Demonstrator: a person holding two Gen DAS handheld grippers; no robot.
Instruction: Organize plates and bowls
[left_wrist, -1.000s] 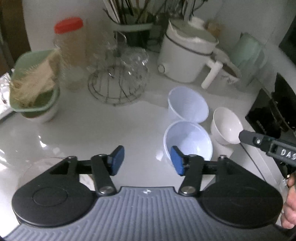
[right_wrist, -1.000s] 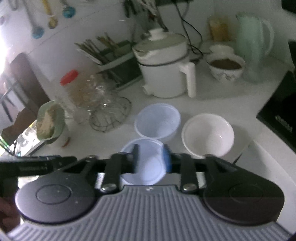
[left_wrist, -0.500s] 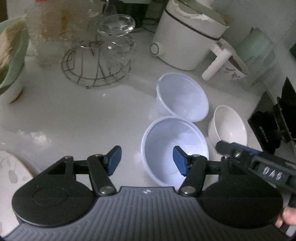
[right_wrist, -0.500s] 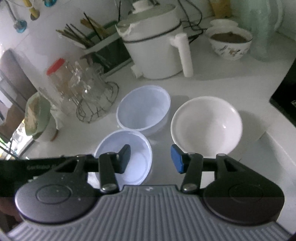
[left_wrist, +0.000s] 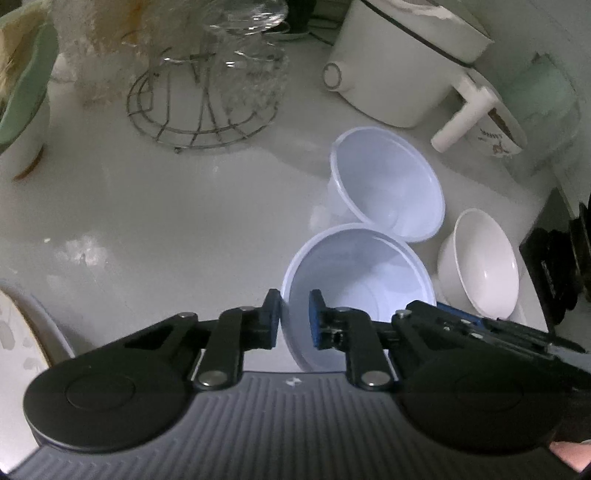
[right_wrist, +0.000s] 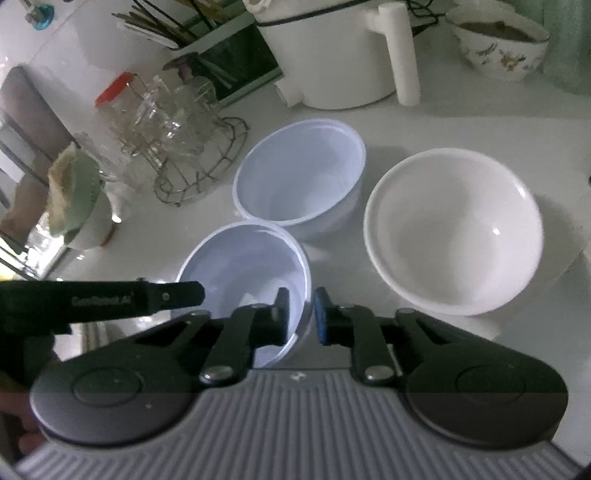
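While the near pale-blue bowl (left_wrist: 354, 291) sits on the counter (left_wrist: 166, 229), touching the second blue bowl (left_wrist: 388, 188), your left gripper (left_wrist: 293, 319) and right gripper (right_wrist: 301, 314) have just closed on its opposite rims; nothing looks stacked yet, white bowl (right_wrist: 452, 229) included.

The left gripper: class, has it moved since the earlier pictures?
Yes. The left gripper has come down and toward the near pale-blue bowl; its jaws have just closed onto that bowl's rim, judged against the wire rack.
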